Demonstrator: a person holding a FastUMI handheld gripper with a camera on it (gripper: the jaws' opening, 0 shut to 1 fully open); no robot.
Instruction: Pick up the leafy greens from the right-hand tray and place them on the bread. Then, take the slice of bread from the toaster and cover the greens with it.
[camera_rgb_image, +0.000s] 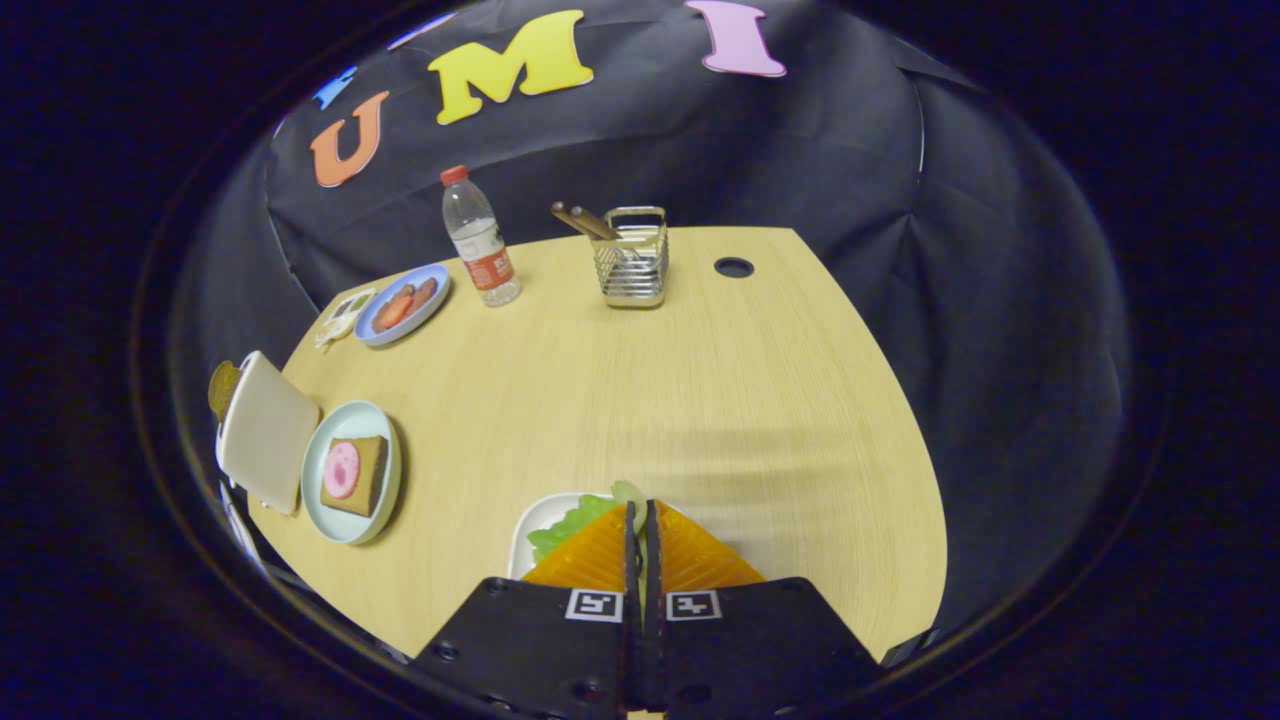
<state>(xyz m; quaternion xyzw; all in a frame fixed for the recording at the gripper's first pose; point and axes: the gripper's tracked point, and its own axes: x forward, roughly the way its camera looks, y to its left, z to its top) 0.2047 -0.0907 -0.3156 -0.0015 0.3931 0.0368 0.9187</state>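
A pale wooden table (640, 380) held the sandwich makings as the hand-held gripper (641, 520) stood over the white tray (530, 525) of ruffled green leafy greens (570, 520), which lay just under and ahead of its fingertips. The fingers were drawn nearly together with only a thin slit between them; whether a leaf was pinched in that slit could not be told, since the fingers hid it. Well off to the left, a cream-coloured toaster (265, 430) at the table's edge held a slice, apparently the second bread (222, 388), and just beside it a light green round plate (350, 472) carried the brown square bread slice (355, 475) topped with a pink round slice (341, 470). No greens lay on that bread; both placings remained undone.
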